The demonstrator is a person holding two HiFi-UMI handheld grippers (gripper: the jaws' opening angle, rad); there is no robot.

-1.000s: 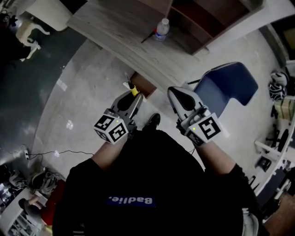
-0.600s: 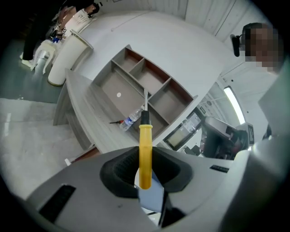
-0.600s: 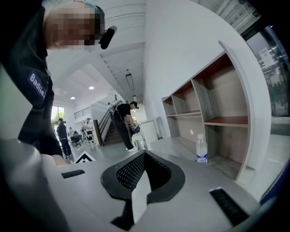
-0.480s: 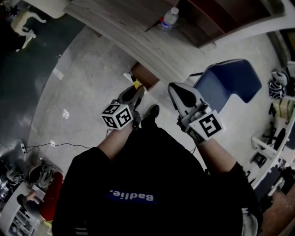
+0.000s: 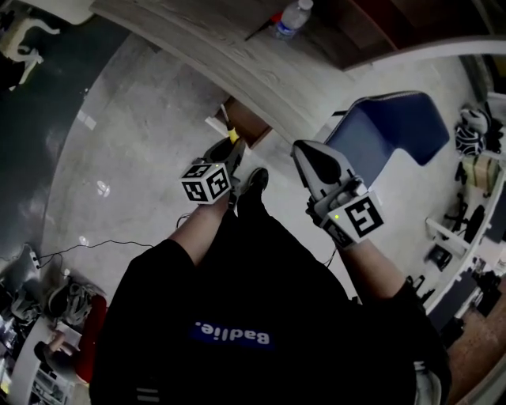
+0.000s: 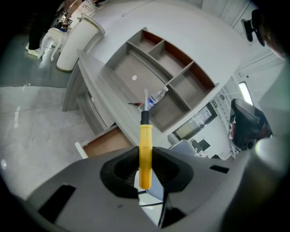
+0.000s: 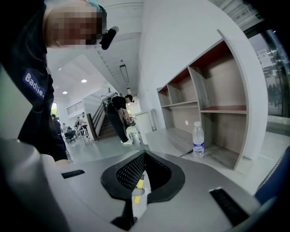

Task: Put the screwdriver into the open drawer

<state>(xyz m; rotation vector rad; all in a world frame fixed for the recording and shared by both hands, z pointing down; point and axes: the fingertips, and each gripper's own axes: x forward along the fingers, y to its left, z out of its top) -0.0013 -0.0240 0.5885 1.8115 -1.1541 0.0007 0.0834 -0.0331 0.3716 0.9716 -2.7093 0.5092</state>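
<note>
A screwdriver (image 6: 145,140) with a yellow handle, black collar and thin metal shaft sticks out forward from my left gripper (image 6: 146,159), which is shut on the handle. In the head view the screwdriver (image 5: 232,136) and left gripper (image 5: 229,150) hang just in front of the open drawer (image 5: 247,125). This drawer (image 6: 106,142) has a brown inside and stands pulled out under the grey desk (image 6: 97,90). My right gripper (image 5: 306,156) hangs to the right of the drawer, shut (image 7: 144,158) with nothing in it.
A water bottle (image 5: 292,17) stands on the desk top (image 5: 237,55) before open shelving (image 6: 167,68). A blue chair (image 5: 391,138) stands at my right. A small dark tool (image 6: 134,104) lies on the desk. My shoe (image 5: 254,180) is on the pale floor below the drawer.
My left gripper has sunk with the screwdriver toward the open drawer and rolled a little. The right gripper has dropped slightly.
</note>
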